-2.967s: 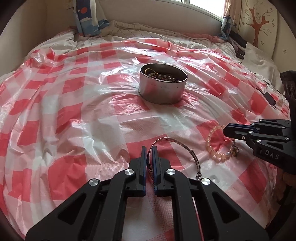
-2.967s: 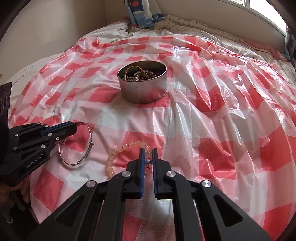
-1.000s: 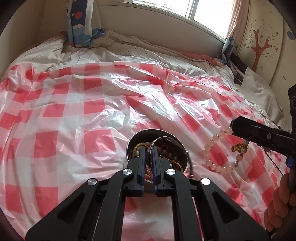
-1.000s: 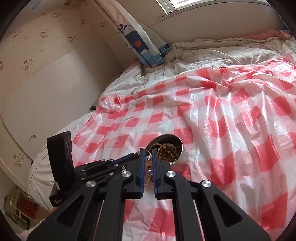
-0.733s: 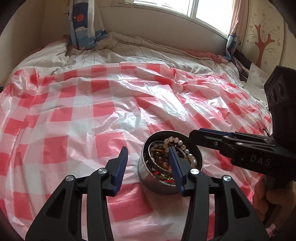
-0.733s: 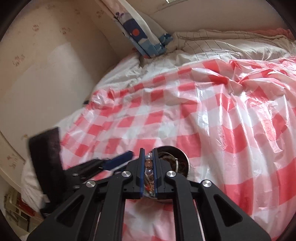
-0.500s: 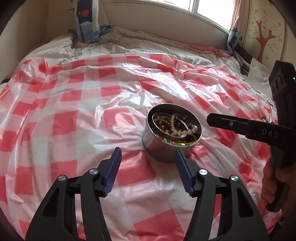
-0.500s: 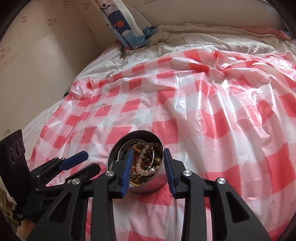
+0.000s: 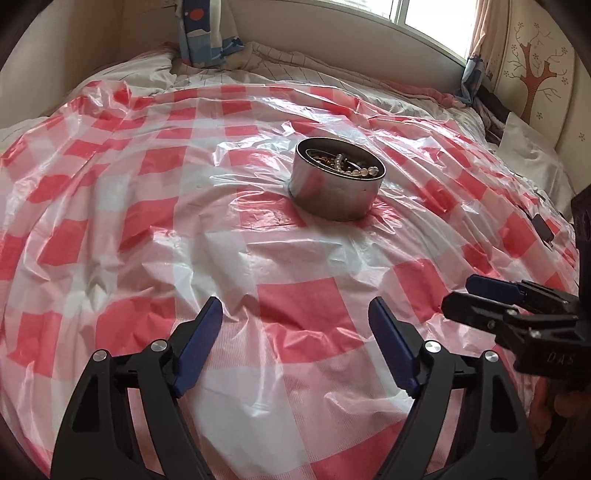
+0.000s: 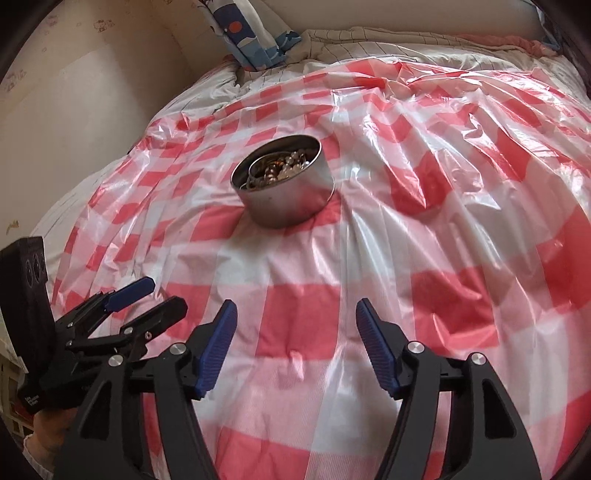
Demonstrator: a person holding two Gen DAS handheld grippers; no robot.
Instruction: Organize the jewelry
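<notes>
A round metal tin (image 9: 337, 192) (image 10: 286, 194) stands on the red-and-white checked plastic sheet (image 9: 155, 236) (image 10: 461, 221) over the bed. Beaded bracelets and a silver bangle (image 9: 347, 164) (image 10: 280, 166) lie piled inside it. My left gripper (image 9: 295, 317) hovers well short of the tin, its jaws opening, nothing between them. My right gripper (image 10: 295, 317) is likewise back from the tin, jaws opening and empty. Each gripper shows in the other's view: the right one (image 9: 476, 295) at the right edge, the left one (image 10: 162, 295) at the lower left.
A blue patterned pillow (image 9: 201, 33) (image 10: 251, 33) and striped bedding (image 9: 295, 70) lie beyond the sheet. Walls close in on the left, a window (image 9: 432, 22) sits behind. A small dark object (image 9: 543, 227) lies at the sheet's right edge.
Both grippers were shut on bracelets over the tin; they let the pieces drop into it, opened wide, and drew back toward the near side of the bed.
</notes>
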